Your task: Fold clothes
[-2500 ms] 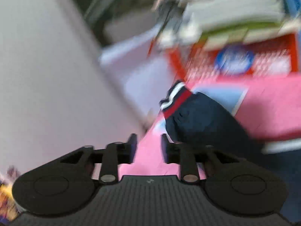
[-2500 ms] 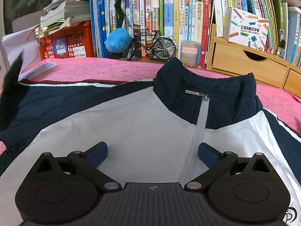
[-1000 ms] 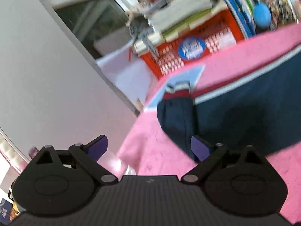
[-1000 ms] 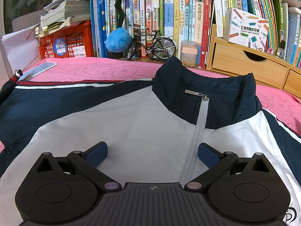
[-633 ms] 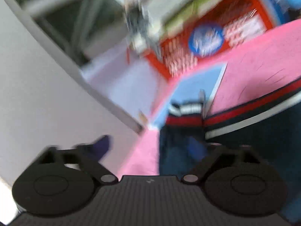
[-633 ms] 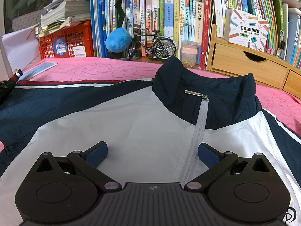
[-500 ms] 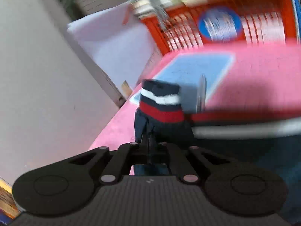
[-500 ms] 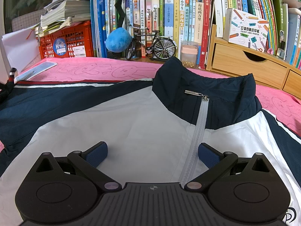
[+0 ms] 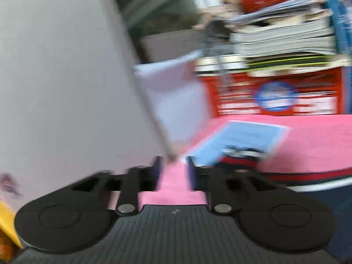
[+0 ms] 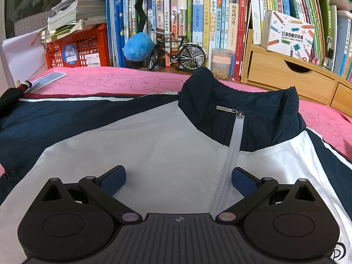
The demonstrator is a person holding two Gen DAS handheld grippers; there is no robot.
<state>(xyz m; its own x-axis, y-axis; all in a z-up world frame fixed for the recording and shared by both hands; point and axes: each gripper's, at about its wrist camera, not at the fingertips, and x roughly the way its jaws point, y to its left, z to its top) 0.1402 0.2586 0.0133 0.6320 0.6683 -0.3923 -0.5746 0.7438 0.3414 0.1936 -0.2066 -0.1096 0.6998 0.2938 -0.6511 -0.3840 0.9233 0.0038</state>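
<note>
A navy and white zip jacket (image 10: 154, 145) lies front up on the pink cloth (image 10: 123, 81), collar (image 10: 253, 114) toward the books. Its left sleeve (image 10: 66, 116) stretches to the left and ends in a red-and-white striped cuff (image 10: 24, 85). In the blurred left wrist view that cuff (image 9: 239, 156) lies just right of my left gripper (image 9: 173, 165). The jaws there are opening, with only pink cloth showing between them. My right gripper (image 10: 178, 176) hovers open over the white chest, its right finger beside the zipper (image 10: 233, 149).
A red crate (image 10: 88, 44) under stacked papers, a row of books, a blue plush ball (image 10: 138, 46), a model bicycle (image 10: 178, 52), a small jar (image 10: 221, 63) and wooden drawers (image 10: 286, 77) line the back. A blue sheet (image 9: 242, 136) lies by the cuff. A pale wall (image 9: 66, 77) stands at left.
My left gripper shut on the striped cuff, then let it go and shifted to its left, jaws parting. The sleeve end now lies further out. The right gripper has not moved.
</note>
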